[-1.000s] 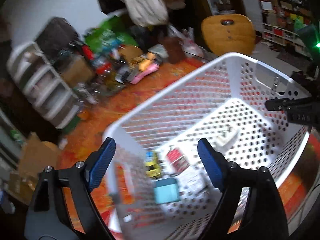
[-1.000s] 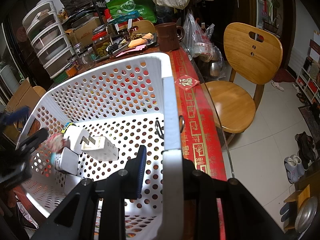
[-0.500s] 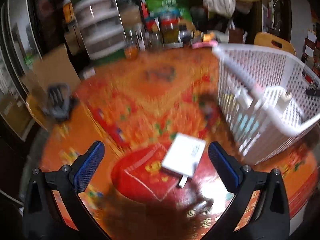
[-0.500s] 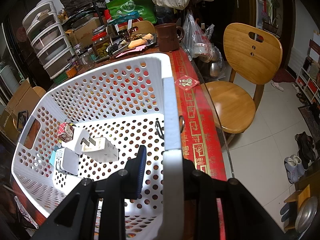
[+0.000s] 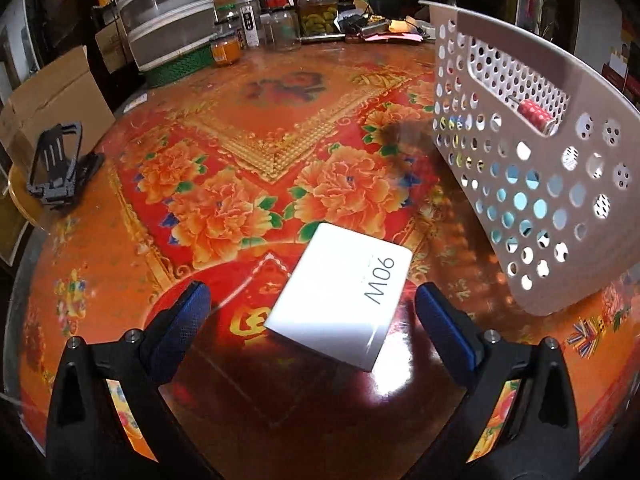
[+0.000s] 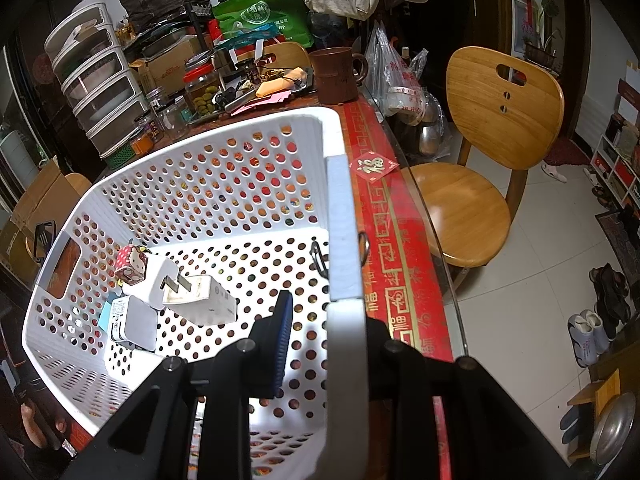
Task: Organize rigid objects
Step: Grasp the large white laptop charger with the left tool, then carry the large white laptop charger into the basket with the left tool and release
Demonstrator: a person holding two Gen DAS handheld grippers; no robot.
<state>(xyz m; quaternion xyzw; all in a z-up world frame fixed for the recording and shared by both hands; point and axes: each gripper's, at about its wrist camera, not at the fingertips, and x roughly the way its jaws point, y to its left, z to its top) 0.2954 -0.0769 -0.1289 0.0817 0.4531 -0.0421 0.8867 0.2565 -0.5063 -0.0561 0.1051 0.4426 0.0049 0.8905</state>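
A flat white charger block marked "90W" (image 5: 344, 296) lies on the red flowered tablecloth. My left gripper (image 5: 312, 320) is open, its blue pads on either side of the block, just short of it. The white perforated basket (image 5: 532, 200) stands to its right. My right gripper (image 6: 324, 336) is shut on the basket's near wall (image 6: 344, 240). Inside the basket lie white plug adapters (image 6: 200, 296) (image 6: 134, 324) and a small red patterned item (image 6: 130, 264).
A black phone stand (image 5: 60, 164) sits at the table's left edge. Jars, stacked drawers (image 5: 160, 12) and clutter line the far side. A brown mug (image 6: 336, 76) and a wooden chair (image 6: 480, 168) stand beyond the basket, to the right.
My left gripper swung out of the basket, over to the table, and came down around the white 90W block. The right gripper stayed clamped on the basket wall.
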